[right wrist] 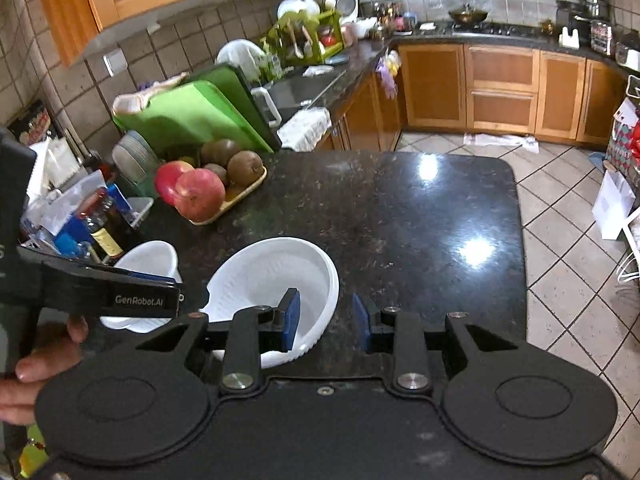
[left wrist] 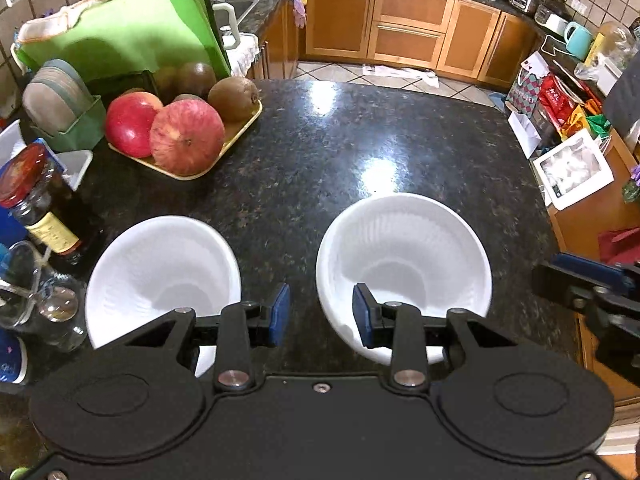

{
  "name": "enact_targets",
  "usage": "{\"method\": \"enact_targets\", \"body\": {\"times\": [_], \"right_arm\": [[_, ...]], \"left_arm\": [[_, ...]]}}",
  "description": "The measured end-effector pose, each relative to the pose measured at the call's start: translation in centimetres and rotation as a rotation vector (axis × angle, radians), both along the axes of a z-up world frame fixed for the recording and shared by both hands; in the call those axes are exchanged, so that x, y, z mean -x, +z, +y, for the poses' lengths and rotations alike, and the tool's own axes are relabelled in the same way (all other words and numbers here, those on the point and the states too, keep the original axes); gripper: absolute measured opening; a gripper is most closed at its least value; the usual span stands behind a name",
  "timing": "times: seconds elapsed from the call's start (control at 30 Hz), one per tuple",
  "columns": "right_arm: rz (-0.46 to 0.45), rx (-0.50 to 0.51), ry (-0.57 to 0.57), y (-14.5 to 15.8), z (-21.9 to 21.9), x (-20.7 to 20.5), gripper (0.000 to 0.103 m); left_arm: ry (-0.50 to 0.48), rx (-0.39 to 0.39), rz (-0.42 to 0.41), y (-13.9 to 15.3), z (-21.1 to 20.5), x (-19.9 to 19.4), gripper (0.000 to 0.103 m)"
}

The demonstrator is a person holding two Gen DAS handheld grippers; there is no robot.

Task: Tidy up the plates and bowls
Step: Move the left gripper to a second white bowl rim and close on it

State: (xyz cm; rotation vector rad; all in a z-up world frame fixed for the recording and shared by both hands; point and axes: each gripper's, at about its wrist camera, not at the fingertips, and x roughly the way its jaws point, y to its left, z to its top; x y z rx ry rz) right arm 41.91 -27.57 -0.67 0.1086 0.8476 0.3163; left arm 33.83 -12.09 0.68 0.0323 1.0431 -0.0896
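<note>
Two white ribbed bowls sit on the black granite counter (left wrist: 320, 152). In the left wrist view the left bowl (left wrist: 160, 264) and the right bowl (left wrist: 404, 256) lie either side of my open, empty left gripper (left wrist: 322, 312), which hovers above the gap between them. In the right wrist view my right gripper (right wrist: 326, 320) is open and empty, straddling the near right rim of the right bowl (right wrist: 272, 280). The left bowl (right wrist: 148, 260) is partly hidden behind the left gripper body (right wrist: 100, 292). The right gripper also shows at the right edge of the left wrist view (left wrist: 592, 284).
A yellow tray (left wrist: 236, 136) with apples and kiwis stands at the back left. Green cutting boards (left wrist: 132, 32), a jar (left wrist: 24, 184), bottles and a glass (left wrist: 36, 300) crowd the left edge. The counter's right edge drops to tiled floor (right wrist: 568, 248).
</note>
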Motion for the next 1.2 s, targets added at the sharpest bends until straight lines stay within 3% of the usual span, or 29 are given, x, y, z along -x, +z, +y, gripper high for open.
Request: {"method": "enact_targets", "body": {"times": [0.3, 0.47, 0.63, 1.2], "right_arm": [[0.078, 0.034, 0.028, -3.1, 1.3, -3.0, 0.032], [0.105, 0.059, 0.035, -4.5, 1.7, -3.2, 0.021], [0.096, 0.083, 0.02, -4.9, 2.1, -3.1, 0.019], [0.021, 0.065, 0.053, -0.5, 2.7, 2.0, 0.018]], "left_arm": [[0.005, -0.012, 0.044, -2.1, -0.9, -2.2, 0.044], [-0.01, -0.031, 0.08, -3.5, -1.5, -2.8, 0.042], [-0.021, -0.038, 0.076, -3.8, -1.9, -2.6, 0.026], [-0.027, -0.017, 0.003, 0.1, -0.5, 2.1, 0.019]]}}
